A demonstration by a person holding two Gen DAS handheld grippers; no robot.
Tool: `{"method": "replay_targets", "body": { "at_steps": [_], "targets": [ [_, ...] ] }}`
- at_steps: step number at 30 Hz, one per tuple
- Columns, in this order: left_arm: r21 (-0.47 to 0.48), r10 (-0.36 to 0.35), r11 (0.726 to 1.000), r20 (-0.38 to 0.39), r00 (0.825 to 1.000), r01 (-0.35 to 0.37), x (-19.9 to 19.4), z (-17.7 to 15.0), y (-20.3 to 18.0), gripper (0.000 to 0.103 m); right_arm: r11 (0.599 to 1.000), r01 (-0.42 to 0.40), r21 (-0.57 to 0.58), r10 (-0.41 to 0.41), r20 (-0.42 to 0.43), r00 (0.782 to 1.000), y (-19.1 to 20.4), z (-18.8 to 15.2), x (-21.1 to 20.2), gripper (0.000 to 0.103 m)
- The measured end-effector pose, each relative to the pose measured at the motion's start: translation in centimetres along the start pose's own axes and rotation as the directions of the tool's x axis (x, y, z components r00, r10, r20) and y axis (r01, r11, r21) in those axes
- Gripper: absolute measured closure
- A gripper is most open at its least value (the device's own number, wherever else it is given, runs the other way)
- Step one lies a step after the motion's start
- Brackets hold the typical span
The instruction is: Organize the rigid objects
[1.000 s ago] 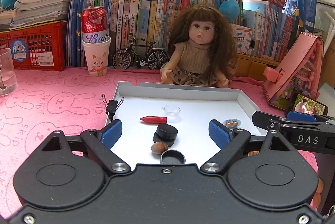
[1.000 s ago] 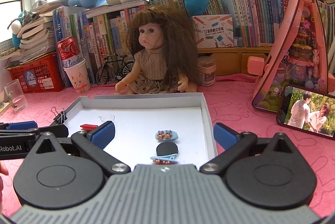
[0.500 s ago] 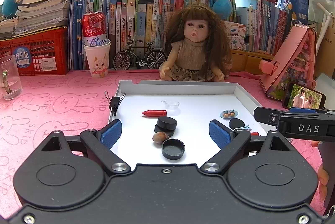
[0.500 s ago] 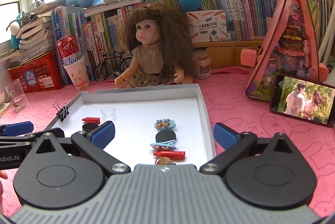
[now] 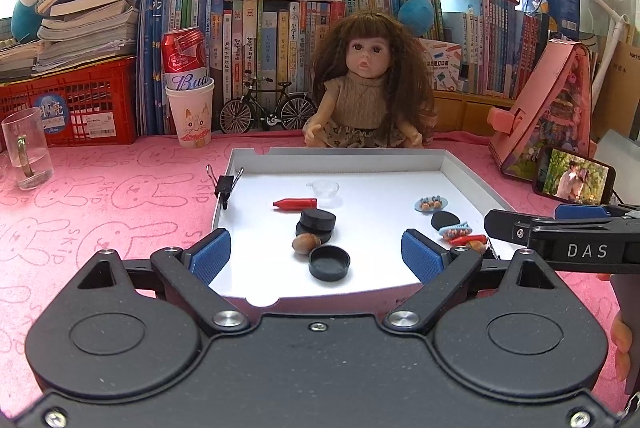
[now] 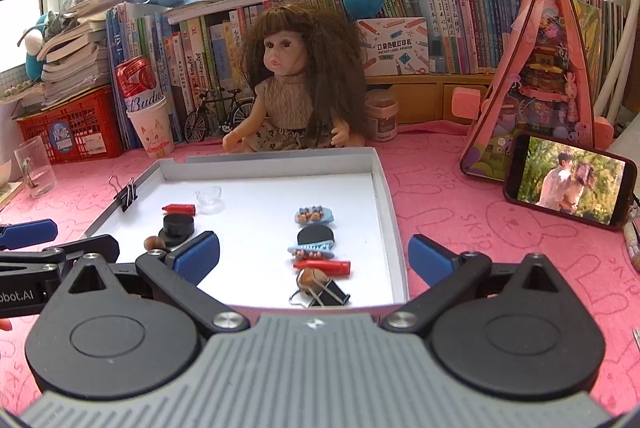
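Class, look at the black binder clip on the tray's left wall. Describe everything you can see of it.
The binder clip is small, with a black, metal-looking body and two silver wire handles splayed upward and outward. It is clamped over the top edge of the white tray's left wall, near the far corner. Only the wall touches it; the red crayon-like piece lies apart, inside.

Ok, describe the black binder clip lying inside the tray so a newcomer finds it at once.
Start at the white tray in front of the doll. Follow the column of small items along its right side to the near end. The binder clip lies there touching a nut; the other clip grips the left wall.
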State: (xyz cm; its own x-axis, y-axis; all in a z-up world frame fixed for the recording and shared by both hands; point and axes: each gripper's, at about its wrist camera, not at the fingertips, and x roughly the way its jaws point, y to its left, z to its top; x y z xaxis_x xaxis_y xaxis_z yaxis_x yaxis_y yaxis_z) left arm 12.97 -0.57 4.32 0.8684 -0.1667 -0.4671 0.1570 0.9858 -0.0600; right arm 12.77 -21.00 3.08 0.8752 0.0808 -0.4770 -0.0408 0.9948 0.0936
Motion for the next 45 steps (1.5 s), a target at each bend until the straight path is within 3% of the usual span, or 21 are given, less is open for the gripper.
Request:
{"method": "replay_targets", "body": {
  "at_steps": [18,34,45],
  "targets": [
    [-0.016,0.006,1.0,-0.033,0.999,-0.006,-1.7,-3.0,0.4,0.011,1.0,0.006,-0.005,-0.007,-0.053,0.999,1.0,-3.1,-1.2,0.0],
    [-0.01,0.066,0.998,-0.084,0.994,-0.067,-0.2,-4.5,0.3,0.011,0.999,0.036,-0.025,-0.039,-0.142,0.989,1.7,-5.0,0.1,0.0],
    [-0.015,0.12,0.992,-0.159,0.98,-0.124,1.3,-4.6,0.3,0.011,0.998,0.052,-0.025,-0.055,-0.168,0.984,1.6,-5.1,0.6,0.0]
  ]
}}
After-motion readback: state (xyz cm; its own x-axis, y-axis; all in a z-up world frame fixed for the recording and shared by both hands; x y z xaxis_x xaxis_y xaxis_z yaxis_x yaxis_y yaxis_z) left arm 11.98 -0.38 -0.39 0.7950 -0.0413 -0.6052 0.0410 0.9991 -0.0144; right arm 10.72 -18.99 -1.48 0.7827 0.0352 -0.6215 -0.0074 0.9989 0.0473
